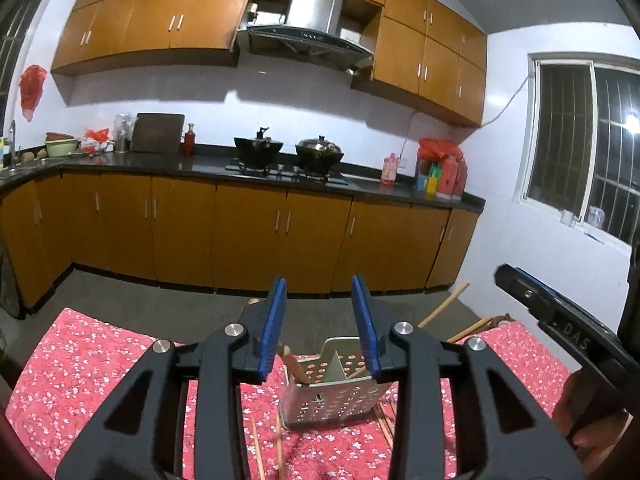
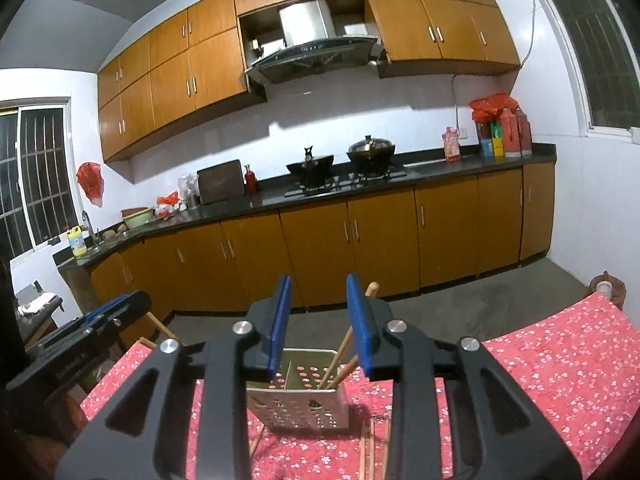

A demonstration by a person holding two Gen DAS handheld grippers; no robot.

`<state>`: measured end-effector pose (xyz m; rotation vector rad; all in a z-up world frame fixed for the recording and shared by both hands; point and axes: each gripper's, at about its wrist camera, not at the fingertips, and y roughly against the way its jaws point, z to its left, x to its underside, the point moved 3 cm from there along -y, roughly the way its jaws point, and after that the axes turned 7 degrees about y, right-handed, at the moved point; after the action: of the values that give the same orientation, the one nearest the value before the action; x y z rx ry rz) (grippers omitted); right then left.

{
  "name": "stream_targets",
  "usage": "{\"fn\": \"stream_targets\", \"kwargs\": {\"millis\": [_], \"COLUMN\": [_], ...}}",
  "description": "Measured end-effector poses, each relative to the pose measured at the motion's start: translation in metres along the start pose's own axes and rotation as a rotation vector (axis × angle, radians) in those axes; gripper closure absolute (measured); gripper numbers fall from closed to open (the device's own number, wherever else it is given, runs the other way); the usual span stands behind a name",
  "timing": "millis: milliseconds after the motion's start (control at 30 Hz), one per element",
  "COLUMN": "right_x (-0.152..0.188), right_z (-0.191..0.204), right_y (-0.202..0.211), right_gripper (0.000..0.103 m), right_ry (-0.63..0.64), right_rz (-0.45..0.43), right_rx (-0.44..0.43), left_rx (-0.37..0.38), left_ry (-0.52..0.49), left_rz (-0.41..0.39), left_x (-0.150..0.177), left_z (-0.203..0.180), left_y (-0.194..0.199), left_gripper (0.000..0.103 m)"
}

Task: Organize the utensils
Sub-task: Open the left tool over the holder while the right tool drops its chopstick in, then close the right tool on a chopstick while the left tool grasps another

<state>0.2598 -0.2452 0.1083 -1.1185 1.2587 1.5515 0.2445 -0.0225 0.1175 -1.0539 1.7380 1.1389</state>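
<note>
A perforated metal utensil holder (image 1: 332, 398) (image 2: 304, 406) stands on the red floral tablecloth (image 1: 100, 360) (image 2: 560, 368). My left gripper (image 1: 319, 280) hangs just above and in front of it, blue pads apart, nothing pressed between them. A wooden-handled utensil (image 1: 294, 364) leans in the holder's left compartment. My right gripper (image 2: 318, 278) is open too, and chopsticks (image 2: 340, 360) stand in the holder's right compartment, one rising behind its right finger. Loose chopsticks (image 1: 258, 448) (image 2: 370, 448) lie on the cloth beside the holder. Each gripper shows at the edge of the other's view.
Beyond the table's far edge lie grey floor and a run of wooden cabinets (image 1: 248, 232) under a dark counter with two pots on a stove (image 1: 288, 152). Wooden chair parts (image 1: 444, 306) poke up past the table's far right corner.
</note>
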Motion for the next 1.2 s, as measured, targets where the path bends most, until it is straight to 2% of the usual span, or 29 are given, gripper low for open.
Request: {"fn": "stream_targets", "kwargs": {"millis": [100, 200, 300, 467, 533, 600, 767, 967, 1100, 1200], "right_x": [0.008, 0.030, 0.073, 0.160, 0.185, 0.209, 0.239, 0.245, 0.246, 0.245], "right_z": [-0.009, -0.026, -0.046, -0.061, -0.057, -0.052, -0.043, -0.035, -0.033, -0.041], "right_y": [0.015, 0.022, 0.013, -0.016, -0.020, -0.023, -0.023, -0.025, -0.023, -0.024], "right_gripper": [0.073, 0.073, 0.073, 0.074, 0.081, 0.083, 0.084, 0.085, 0.095, 0.095], "right_ry": [-0.002, -0.017, -0.034, -0.083, -0.089, -0.095, -0.093, -0.063, 0.003, 0.008], "right_rz": [0.005, 0.054, 0.183, 0.472, 0.531, 0.585, 0.646, 0.663, 0.655, 0.645], "right_rx": [0.025, 0.059, 0.094, 0.066, 0.047, 0.025, 0.008, 0.005, 0.046, 0.106], "left_rx": [-0.003, -0.035, -0.080, -0.181, -0.210, -0.224, -0.230, -0.217, -0.199, -0.184], "left_ry": [0.017, 0.024, 0.010, 0.018, 0.035, 0.040, 0.047, 0.053, 0.060, 0.065], "left_rz": [-0.017, -0.009, 0.038, 0.229, 0.308, 0.360, 0.430, 0.468, 0.482, 0.494], "left_x": [0.000, 0.010, 0.030, 0.090, 0.116, 0.134, 0.167, 0.188, 0.192, 0.197], "left_z": [0.009, 0.022, 0.035, 0.072, 0.086, 0.094, 0.103, 0.101, 0.098, 0.097], "left_y": [0.020, 0.035, 0.038, 0.017, 0.008, 0.004, 0.003, 0.003, 0.001, 0.002], "left_gripper": [0.068, 0.068, 0.068, 0.068, 0.068, 0.068, 0.068, 0.068, 0.068, 0.068]}}
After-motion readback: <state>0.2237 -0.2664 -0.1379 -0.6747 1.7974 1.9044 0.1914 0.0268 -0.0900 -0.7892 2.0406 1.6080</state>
